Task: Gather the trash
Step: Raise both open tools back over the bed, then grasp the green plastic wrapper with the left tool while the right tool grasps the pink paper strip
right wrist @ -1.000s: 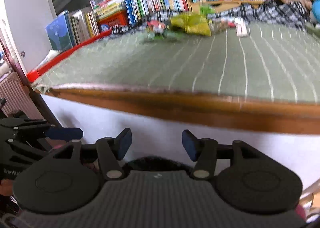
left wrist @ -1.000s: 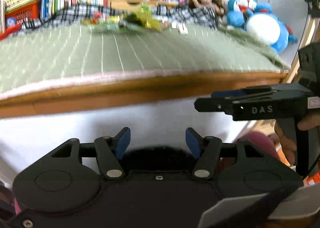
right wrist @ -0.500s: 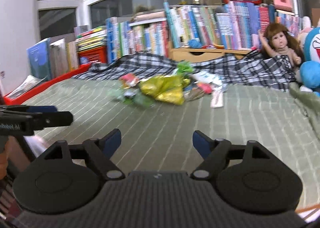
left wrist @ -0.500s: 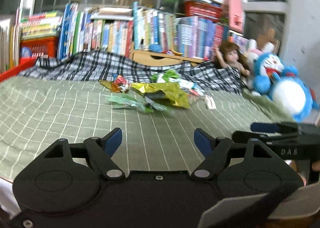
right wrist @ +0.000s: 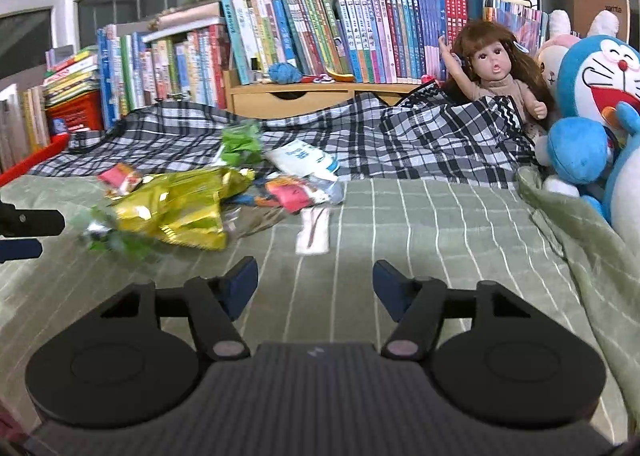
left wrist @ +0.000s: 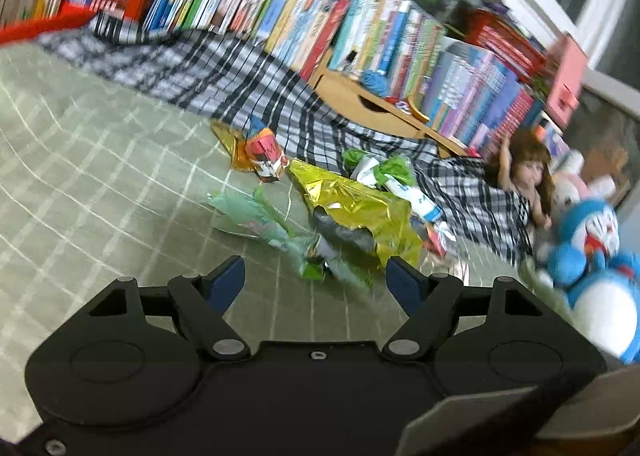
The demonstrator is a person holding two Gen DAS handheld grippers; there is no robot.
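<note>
A heap of trash lies on the green checked blanket (right wrist: 400, 236): a crumpled yellow foil bag (left wrist: 360, 208) (right wrist: 180, 212), a pale green wrapper (left wrist: 252, 216), a red snack wrapper (left wrist: 266, 154), a green crumpled bag (right wrist: 240, 142), a white packet (right wrist: 300, 156) and a slim white sachet (right wrist: 314, 232). My left gripper (left wrist: 316, 272) hovers just short of the foil bag, its jaws closing with nothing between the pads. My right gripper (right wrist: 315, 272) hangs over the blanket in front of the sachet, jaws also closing on nothing. The left gripper's fingers (right wrist: 32, 222) poke in at the right view's left edge.
A black-and-white plaid cloth (right wrist: 360, 128) is bunched behind the trash. Rows of books (right wrist: 320, 36) and a wooden drawer box (right wrist: 304, 96) line the back. A doll (right wrist: 492, 72) and a blue plush toy (right wrist: 600, 96) sit at the right.
Both grippers rose from below the bed's wooden edge to above the blanket and came close to the trash heap. The left view now tilts. Both jaws stand wider than a second ago.
</note>
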